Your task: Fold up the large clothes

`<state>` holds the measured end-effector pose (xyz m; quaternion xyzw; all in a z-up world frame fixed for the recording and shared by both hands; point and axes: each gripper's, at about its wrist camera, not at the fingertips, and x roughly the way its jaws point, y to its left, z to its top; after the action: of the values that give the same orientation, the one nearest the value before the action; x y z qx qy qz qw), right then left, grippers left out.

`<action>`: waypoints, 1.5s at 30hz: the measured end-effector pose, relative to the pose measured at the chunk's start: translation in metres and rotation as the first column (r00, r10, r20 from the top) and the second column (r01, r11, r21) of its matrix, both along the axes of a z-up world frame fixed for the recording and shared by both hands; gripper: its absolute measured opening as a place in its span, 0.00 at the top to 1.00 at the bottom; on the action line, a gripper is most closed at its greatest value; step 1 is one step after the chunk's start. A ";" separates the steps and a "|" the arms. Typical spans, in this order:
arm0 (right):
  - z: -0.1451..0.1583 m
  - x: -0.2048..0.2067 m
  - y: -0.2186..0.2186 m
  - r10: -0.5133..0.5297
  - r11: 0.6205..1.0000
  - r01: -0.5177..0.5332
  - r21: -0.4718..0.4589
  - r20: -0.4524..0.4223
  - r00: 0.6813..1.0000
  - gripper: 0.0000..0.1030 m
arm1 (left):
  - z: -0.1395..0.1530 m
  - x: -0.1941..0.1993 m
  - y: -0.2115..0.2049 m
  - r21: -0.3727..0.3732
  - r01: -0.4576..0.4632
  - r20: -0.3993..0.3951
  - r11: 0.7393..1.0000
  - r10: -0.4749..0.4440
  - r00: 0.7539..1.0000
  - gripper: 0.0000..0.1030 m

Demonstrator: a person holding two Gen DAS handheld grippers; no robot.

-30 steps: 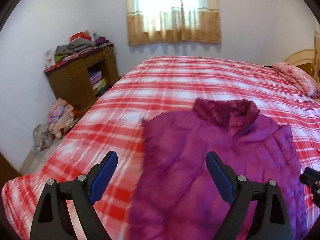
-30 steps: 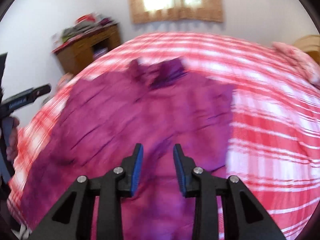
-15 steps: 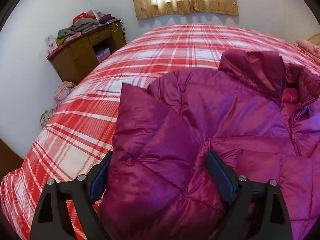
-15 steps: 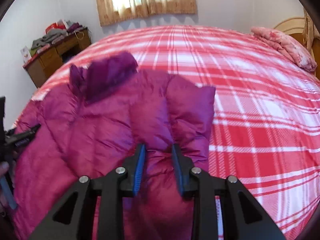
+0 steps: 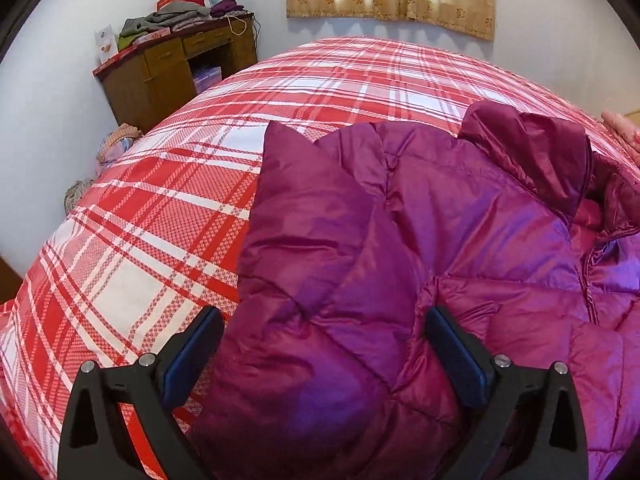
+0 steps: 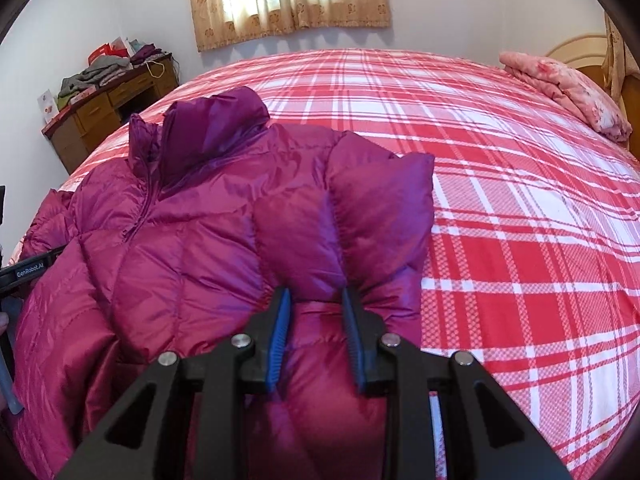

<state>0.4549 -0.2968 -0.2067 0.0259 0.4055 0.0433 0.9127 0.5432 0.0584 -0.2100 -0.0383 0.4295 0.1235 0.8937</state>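
The purple puffer jacket [image 6: 192,240] lies near the front edge of the plaid bed [image 6: 520,208]. The right gripper [image 6: 316,332] pinches a sleeve fold; the left gripper [image 5: 324,356] stands spread around the other sleeve. Before folding inward, I think the left should close firmly, because the slippery padding can escape.

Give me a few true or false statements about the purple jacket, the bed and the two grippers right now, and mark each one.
1. The purple puffer jacket lies on a red and white plaid bed cover. True.
2. The right gripper has its jaws closed in on a bunched fold of the jacket. True.
3. The left gripper has its jaws pressed tightly together. False: they stand wide apart, with a jacket sleeve between them.
4. A pink floral pillow lies at the far right of the bed. True.
5. The wooden desk has a bare top. False: clothes are piled on it.
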 end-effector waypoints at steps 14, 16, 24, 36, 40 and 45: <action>0.070 -0.045 0.071 0.185 0.979 -0.192 0.063 0.098 0.978 0.76 | 0.067 -0.017 -0.033 -0.108 0.087 0.158 0.990 -0.069 0.985 0.01; 0.057 -0.047 0.086 0.216 0.974 -0.220 0.051 0.079 0.973 0.76 | 0.048 -0.007 -0.045 -0.081 0.092 0.105 0.992 -0.083 0.991 0.01; 0.010 -0.047 0.091 0.234 0.972 -0.234 0.025 0.020 0.972 0.76 | 0.011 0.005 -0.046 -0.015 0.052 0.022 0.999 -0.052 0.998 0.01; 0.003 -0.049 0.100 0.224 0.975 -0.224 -0.012 0.015 0.975 0.76 | 0.000 0.002 -0.055 0.068 0.047 -0.005 0.997 -0.046 0.999 0.01; 0.002 -0.049 0.103 0.222 0.975 -0.221 -0.020 0.013 0.975 0.76 | -0.001 0.003 -0.054 0.062 0.046 -0.004 0.997 -0.046 0.999 0.01; 0.001 -0.049 0.104 0.220 0.975 -0.219 -0.026 0.014 0.975 0.76 | -0.002 0.003 -0.053 0.061 0.047 -0.002 0.997 -0.047 0.999 0.01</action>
<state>0.4064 -0.1931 -0.2054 -0.0305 0.3985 0.1392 0.9060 0.5461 0.0054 -0.2117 -0.0008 0.4268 0.1158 0.8969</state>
